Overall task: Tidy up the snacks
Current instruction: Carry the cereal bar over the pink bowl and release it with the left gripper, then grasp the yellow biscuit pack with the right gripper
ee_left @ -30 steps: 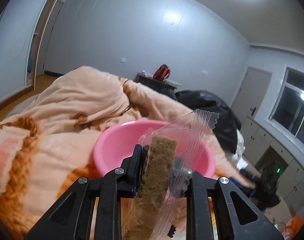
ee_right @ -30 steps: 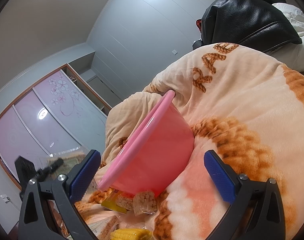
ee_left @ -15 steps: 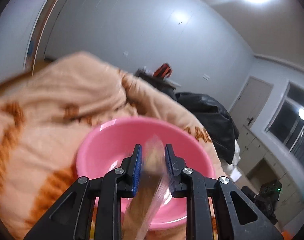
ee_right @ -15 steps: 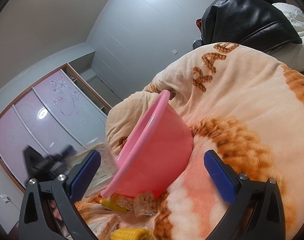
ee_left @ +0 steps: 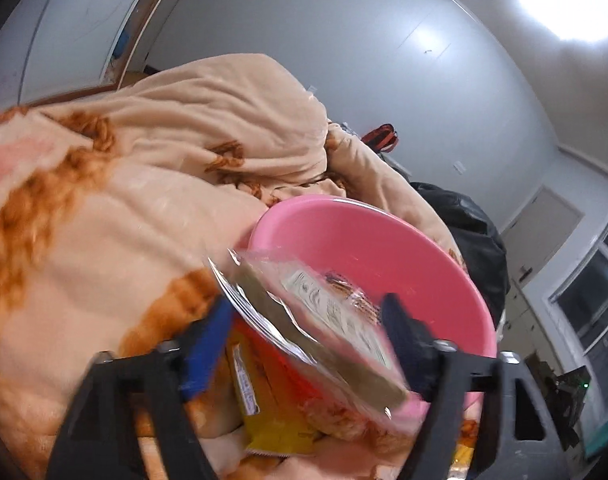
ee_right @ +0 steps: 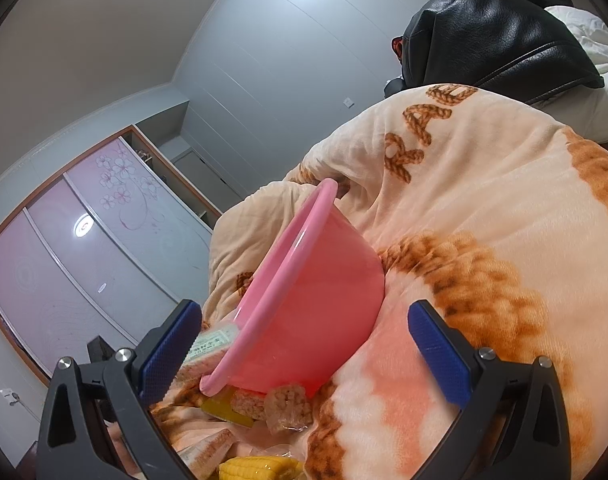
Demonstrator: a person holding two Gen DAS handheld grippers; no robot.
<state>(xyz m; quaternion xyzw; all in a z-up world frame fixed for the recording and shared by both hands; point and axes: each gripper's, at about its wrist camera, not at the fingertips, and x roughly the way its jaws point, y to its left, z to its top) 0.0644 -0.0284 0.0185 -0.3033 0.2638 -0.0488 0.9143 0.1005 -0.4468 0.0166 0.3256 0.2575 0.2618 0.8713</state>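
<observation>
**Snack packet loose between opening left tool**

Snack packet (ee_left: 324, 320), a flat brown bar in clear wrap with a printed label, lies tilted across the gap of the left tool (ee_left: 304, 332). The tool's jaws are opening and its blue pads (ee_left: 208, 344) stand clear of the wrapper on both sides, so nothing is clamped. The packet's far end hangs over the near rim of the pink basin (ee_left: 384, 248). Under the packet, a yellow and red snack bag (ee_left: 272, 400) rests on the peach blanket (ee_left: 104, 220).

The right tool (ee_right: 304, 340) has its jaws spread wide with nothing between the pads. Just ahead of it, the pink basin (ee_right: 316, 300) sits tipped on the blanket (ee_right: 484, 200), its mouth facing away to the left. At the basin's base lie 2 puffed grain bars (ee_right: 276, 402), with a corn cob (ee_right: 260, 468) nearest the camera. Beyond the blanket, a black leather jacket (ee_right: 496, 32) is draped over white bedding (ee_right: 592, 96).
</observation>
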